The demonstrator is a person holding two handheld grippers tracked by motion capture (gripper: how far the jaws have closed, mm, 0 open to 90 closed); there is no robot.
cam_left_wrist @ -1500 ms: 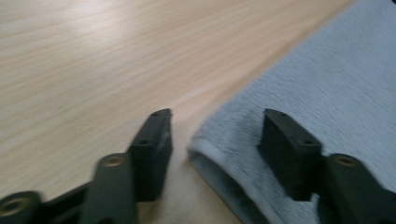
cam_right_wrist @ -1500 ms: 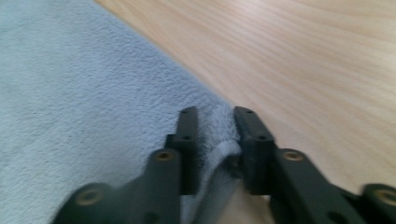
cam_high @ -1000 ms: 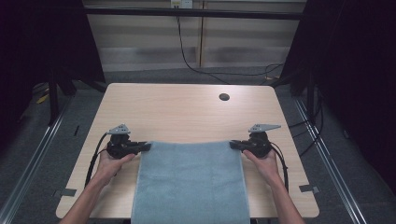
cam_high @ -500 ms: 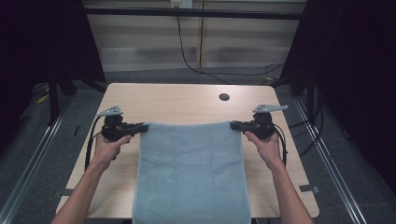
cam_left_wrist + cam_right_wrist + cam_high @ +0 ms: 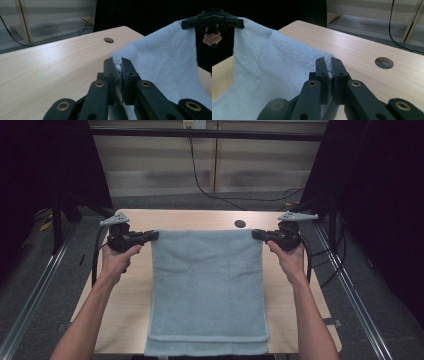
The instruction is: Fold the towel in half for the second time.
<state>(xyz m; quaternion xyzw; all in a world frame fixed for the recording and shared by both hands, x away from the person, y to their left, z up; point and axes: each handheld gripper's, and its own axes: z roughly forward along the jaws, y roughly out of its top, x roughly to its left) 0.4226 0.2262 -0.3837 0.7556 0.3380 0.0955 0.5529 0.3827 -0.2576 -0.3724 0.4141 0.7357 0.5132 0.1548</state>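
A soft, limp, light blue towel [image 5: 207, 290], pinched at its two far corners by the clamped left tool [image 5: 152, 236] and right tool [image 5: 257, 234], sags toward the bench [image 5: 200, 219]; corners give the surest hold.

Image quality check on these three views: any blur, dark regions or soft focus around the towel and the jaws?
High view: evenly lit table, towel sharp, both sides drop to near black. Left gripper view: towel weave crisp at the left gripper, nearest linkage slightly soft, black backdrop at upper right. Right gripper view: right gripper sharp, table hole clear, upper left dark, mild glare on the wood.
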